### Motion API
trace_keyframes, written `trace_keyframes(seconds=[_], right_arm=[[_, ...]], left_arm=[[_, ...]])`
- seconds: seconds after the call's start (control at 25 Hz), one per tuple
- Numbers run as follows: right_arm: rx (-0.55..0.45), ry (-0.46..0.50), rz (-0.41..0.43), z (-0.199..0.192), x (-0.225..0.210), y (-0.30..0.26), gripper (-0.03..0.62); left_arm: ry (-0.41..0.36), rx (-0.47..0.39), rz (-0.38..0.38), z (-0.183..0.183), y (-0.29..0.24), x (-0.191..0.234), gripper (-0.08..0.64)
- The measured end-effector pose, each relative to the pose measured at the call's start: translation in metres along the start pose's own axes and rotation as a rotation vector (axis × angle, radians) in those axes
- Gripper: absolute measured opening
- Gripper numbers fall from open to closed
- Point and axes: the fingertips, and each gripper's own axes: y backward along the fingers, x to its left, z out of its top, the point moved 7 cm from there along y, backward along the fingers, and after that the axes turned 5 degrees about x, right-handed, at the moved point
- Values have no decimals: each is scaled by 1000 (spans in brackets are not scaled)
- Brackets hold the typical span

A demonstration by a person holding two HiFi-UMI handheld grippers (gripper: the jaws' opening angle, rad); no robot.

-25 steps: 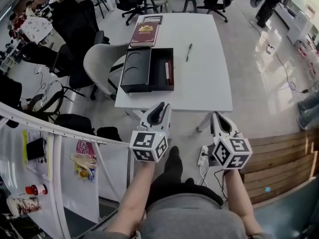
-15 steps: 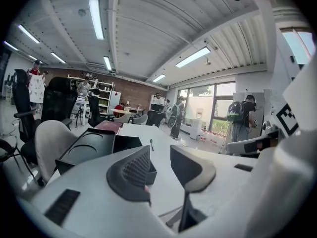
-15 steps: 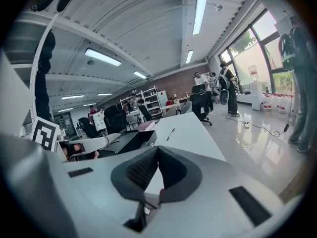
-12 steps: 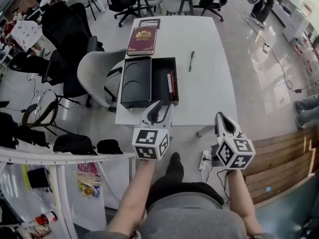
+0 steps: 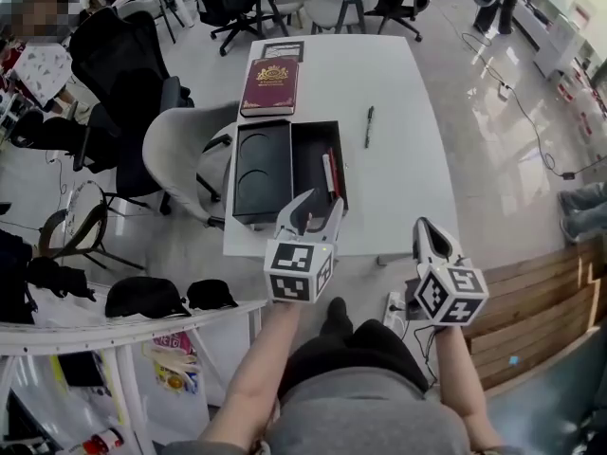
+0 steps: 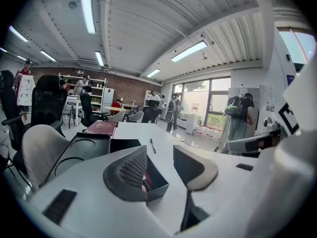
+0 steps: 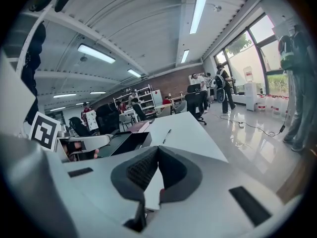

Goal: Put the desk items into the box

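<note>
On the white table (image 5: 403,173) stands an open black box (image 5: 318,164), its lid (image 5: 261,164) lying beside it on the left. A red and white item (image 5: 329,171) lies inside the box. Behind it are a maroon book (image 5: 270,72) and a dark frame (image 5: 283,49). A black pen (image 5: 368,126) lies to the right of the box. My left gripper (image 5: 318,207) hovers at the table's near edge by the box (image 6: 128,146), its jaws opening with nothing between them. My right gripper (image 5: 424,226) is shut and empty, just off the near edge.
A white chair (image 5: 180,154) stands against the table's left side, with black office chairs (image 5: 119,50) beyond it. More chairs stand past the far end. A power strip (image 5: 392,305) lies on the floor below. A white rack (image 5: 142,320) is at my left.
The left gripper's jaws have spread wide apart. Both grippers have edged toward the table's near edge, the left one now over it by the box. The right gripper stays shut.
</note>
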Motion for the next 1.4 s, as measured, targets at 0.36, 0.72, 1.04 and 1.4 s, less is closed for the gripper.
trace_keyframes(seconds=[0.36, 0.72, 1.04, 1.4], right_arm=[[-8, -6, -24, 7, -6, -5, 3], [-25, -11, -20, 29, -29, -22, 3], [-21, -23, -21, 45, -62, -48, 3], [-12, -48, -20, 62, -95, -78, 3]], left_arm=[[-18, 29, 4, 7, -26, 4, 155], [-47, 64, 9, 25, -65, -2, 155], [-70, 92, 23, 42, -113, -7, 155], [-84, 142, 26, 52, -170, -11, 155]])
